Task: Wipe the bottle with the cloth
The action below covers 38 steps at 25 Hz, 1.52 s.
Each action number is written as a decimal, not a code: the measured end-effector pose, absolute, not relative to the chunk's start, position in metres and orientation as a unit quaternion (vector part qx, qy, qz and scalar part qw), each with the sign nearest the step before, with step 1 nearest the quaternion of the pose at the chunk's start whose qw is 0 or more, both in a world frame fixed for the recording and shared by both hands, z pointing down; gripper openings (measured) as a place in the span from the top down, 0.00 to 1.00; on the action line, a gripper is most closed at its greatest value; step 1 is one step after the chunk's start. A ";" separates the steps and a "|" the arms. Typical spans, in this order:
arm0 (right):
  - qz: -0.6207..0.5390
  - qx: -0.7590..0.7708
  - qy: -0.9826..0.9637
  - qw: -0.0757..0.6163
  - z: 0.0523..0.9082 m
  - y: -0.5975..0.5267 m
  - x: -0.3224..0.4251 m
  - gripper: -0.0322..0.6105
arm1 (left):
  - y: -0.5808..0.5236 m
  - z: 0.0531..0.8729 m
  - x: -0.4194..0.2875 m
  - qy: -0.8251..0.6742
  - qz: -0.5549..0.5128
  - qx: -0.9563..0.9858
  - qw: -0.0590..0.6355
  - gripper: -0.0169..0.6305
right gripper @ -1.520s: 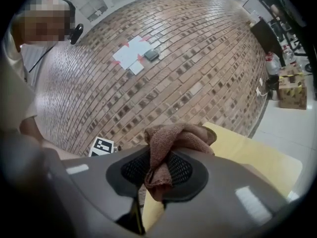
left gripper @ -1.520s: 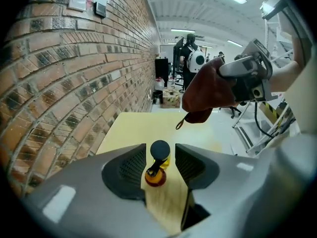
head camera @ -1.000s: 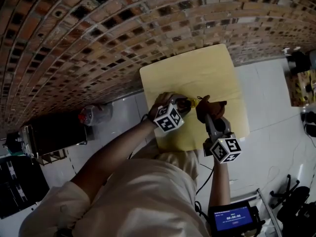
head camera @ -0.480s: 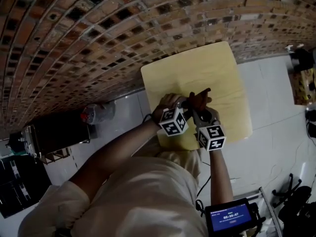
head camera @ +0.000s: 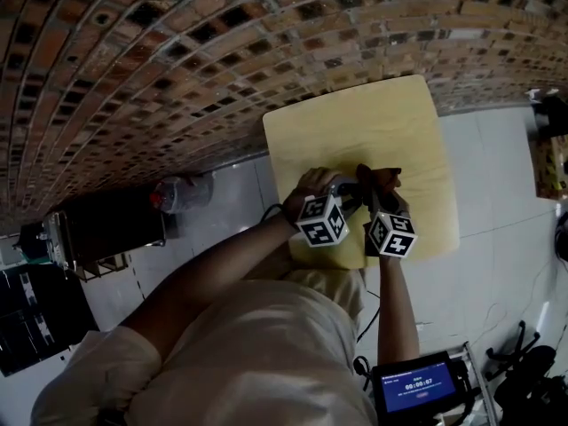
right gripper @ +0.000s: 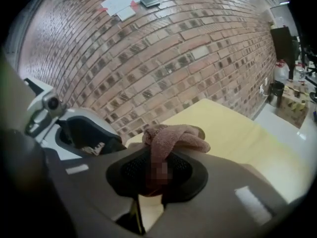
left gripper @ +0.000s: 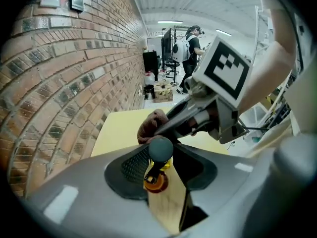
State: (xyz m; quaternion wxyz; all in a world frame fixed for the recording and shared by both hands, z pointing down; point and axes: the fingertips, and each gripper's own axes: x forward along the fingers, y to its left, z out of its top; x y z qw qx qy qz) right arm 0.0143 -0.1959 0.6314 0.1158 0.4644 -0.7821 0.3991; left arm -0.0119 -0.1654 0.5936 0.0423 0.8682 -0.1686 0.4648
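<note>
Both grip: left claw [left gripper: 161, 168] clamps bottle [left gripper: 160, 150]; right claw [right gripper: 157, 175] pinches cloth [right gripper: 174, 137].

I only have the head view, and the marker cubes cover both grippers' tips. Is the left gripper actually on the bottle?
Observer: Yes, it looks gripped. In the left gripper view, the left gripper has a small yellow bottle with a dark round cap between its pads.
Operator: And is the cloth in the right one?
Observer: Yes. The right gripper view shows the right gripper clamped on a bunched brownish-pink cloth, which sticks out past its jaws.
</note>
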 end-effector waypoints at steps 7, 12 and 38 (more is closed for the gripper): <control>0.415 0.476 -0.760 0.151 0.679 -0.202 0.020 0.85 | -0.170 0.593 -0.019 -0.185 0.468 0.862 0.060 0.71; 0.405 0.459 -0.758 0.225 0.722 -0.200 0.024 0.85 | -0.172 0.593 -0.018 -0.181 0.471 0.862 0.054 0.71; 0.335 0.403 -0.851 -0.014 0.625 -0.145 0.006 0.84 | -0.177 0.598 -0.006 -0.291 0.494 0.792 0.209 0.71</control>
